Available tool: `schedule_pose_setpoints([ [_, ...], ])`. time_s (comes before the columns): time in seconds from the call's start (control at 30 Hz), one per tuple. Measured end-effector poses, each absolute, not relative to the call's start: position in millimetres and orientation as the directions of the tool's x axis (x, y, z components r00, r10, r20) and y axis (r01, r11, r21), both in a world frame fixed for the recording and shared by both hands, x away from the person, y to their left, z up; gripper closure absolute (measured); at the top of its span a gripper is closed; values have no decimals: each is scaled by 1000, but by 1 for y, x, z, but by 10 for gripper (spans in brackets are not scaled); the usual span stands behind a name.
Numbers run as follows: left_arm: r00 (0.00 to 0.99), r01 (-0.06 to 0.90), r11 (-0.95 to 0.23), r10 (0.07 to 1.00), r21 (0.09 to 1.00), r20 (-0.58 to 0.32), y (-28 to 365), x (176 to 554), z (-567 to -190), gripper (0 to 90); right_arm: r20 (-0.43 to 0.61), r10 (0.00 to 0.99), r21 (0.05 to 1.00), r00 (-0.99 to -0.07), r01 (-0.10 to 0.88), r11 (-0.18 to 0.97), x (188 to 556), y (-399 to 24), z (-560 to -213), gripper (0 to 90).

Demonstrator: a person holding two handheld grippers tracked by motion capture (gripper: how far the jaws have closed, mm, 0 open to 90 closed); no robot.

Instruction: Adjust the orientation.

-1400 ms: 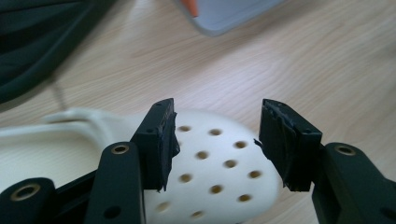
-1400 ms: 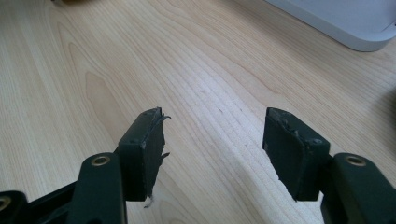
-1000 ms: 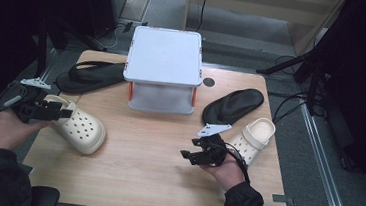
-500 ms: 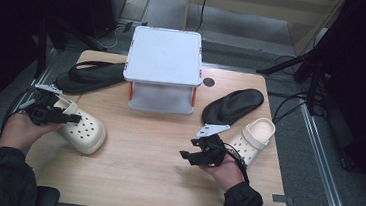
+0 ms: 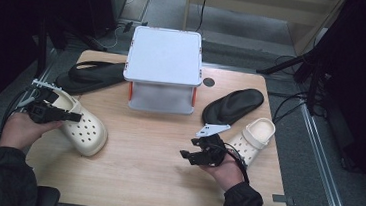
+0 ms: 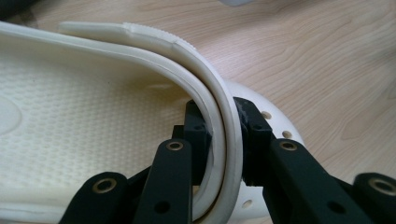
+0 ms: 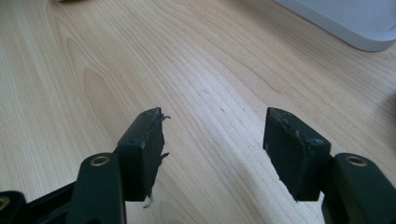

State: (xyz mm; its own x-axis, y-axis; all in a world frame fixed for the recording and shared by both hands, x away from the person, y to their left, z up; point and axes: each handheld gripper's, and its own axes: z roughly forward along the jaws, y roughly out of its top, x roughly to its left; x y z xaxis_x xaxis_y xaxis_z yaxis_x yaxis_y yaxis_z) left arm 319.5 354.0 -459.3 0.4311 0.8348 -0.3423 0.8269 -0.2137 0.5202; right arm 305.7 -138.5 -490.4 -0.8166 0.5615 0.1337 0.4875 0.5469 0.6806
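A cream clog (image 5: 87, 134) lies on its sole at the left of the wooden table (image 5: 152, 145). My left gripper (image 5: 73, 117) has just been closing its jaws and now stands shut on this clog. In the left gripper view the pads pinch the clog's (image 6: 70, 116) side rim and folded heel strap together, with the left gripper (image 6: 222, 113) astride them. A second cream clog (image 5: 257, 134) rests at the right. My right gripper (image 5: 187, 156) hovers just left of it, open. The right gripper view shows nothing between the right gripper's (image 7: 212, 135) jaws but bare wood.
A white lidded box (image 5: 164, 66) stands at the back middle, its corner also in the right gripper view (image 7: 345, 18). One black flip-flop (image 5: 90, 75) lies left of the box and another black flip-flop (image 5: 233, 105) right of it. Cables trail off both table sides.
The left gripper has slid onto the clog's rim and closed on it. The right hand and gripper have stayed where they were.
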Motion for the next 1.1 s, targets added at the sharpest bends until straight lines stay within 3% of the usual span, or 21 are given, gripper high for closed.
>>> schedule_pose_setpoints([
  [0.43, 428, 804, -189, 842, 563, -328, 336, 304, -423, 787, 133, 559, 685, -818, 484, 544, 305, -139, -489, 384],
  [0.67, 492, 775, -233, 807, 588, -328, 298, 295, -400, 786, 133, 548, 709, -826, 466, 529, 302, -138, -484, 383],
  [1.1, 558, 761, -284, 747, 584, -363, 237, 282, -401, 784, 113, 532, 733, -839, 432, 526, 295, -138, -476, 382],
])
